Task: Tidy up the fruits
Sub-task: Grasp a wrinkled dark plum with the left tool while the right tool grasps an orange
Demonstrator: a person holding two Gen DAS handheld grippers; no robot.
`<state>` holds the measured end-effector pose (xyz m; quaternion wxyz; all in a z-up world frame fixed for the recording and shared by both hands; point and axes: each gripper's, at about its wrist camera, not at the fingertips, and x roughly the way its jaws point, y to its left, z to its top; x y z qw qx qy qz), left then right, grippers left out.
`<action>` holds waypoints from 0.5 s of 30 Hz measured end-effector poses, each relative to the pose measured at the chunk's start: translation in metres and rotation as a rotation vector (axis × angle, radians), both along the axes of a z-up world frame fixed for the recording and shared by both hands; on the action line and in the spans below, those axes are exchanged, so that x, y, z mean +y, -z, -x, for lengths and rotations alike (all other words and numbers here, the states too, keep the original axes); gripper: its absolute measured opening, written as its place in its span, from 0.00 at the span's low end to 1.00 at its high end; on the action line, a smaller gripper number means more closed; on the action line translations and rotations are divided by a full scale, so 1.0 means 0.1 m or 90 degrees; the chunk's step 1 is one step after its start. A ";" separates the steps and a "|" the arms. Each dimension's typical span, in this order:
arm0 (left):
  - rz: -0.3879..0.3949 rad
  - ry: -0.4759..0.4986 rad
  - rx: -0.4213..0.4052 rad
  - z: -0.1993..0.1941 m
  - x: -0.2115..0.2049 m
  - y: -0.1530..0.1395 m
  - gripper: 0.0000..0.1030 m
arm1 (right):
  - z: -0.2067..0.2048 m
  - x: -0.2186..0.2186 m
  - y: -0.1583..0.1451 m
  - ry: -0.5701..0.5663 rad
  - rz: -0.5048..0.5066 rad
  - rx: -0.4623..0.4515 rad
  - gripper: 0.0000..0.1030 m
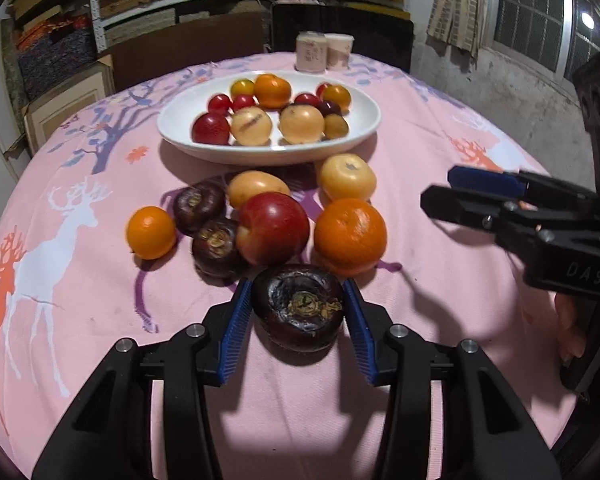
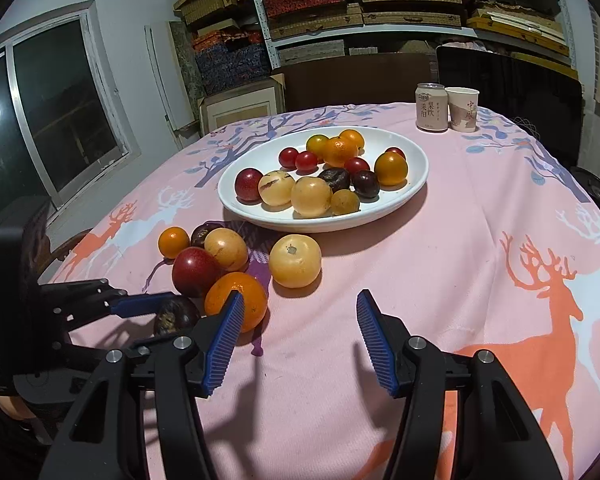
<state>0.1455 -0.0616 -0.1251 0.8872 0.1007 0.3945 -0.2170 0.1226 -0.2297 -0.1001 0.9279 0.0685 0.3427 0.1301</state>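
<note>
Left wrist view is showing the left tongs (image 1: 298, 322) sitting low over the worktop (image 1: 440, 292) with a dark purple fruit (image 1: 298, 307) between their blue pads; the pads are lying right against its sides, gripping it where it is resting on the pink deer-print cloth (image 1: 71, 216). Just beyond it a red apple (image 1: 271, 227), a large orange (image 1: 350, 236), two more dark fruits (image 1: 215, 246), a small orange (image 1: 151, 233) and two pale yellow fruits (image 1: 346, 176) are lying loose on the cloth, close together. Behind them a white plate (image 1: 364, 128) is holding a mix of small red, yellow, orange and dark fruits. A can (image 1: 310, 51) and a paper cup (image 1: 338, 51) are standing side by side at the far edge. The right tongs (image 1: 436, 190) are reaching in from the right, well apart from the fruit. Right wrist view is showing their blue pads (image 2: 376, 334) standing apart with nothing between them, hovering over bare cloth.
</note>
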 end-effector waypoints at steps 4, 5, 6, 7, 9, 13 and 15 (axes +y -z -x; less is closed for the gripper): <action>0.019 -0.054 -0.040 0.02 0.14 -0.09 0.44 | -0.02 0.05 0.01 -0.007 0.015 0.004 0.57; 0.018 -0.066 -0.049 0.02 0.17 -0.11 0.44 | -0.02 0.07 0.01 -0.011 0.022 0.005 0.57; 0.018 -0.074 -0.057 0.03 0.18 -0.13 0.44 | -0.01 0.11 0.01 -0.020 0.030 0.005 0.57; 0.018 -0.080 -0.062 0.03 0.20 -0.14 0.44 | -0.01 0.16 0.01 -0.033 0.034 0.007 0.57; 0.017 -0.088 -0.066 0.02 0.21 -0.15 0.44 | -0.02 0.25 0.02 -0.063 0.037 0.018 0.57; 0.027 -0.101 -0.066 0.01 0.27 -0.16 0.44 | -0.09 0.42 0.06 -0.091 0.055 0.044 0.57; 0.029 -0.102 -0.061 0.00 0.28 -0.15 0.44 | -0.18 0.48 0.10 -0.093 0.057 0.060 0.57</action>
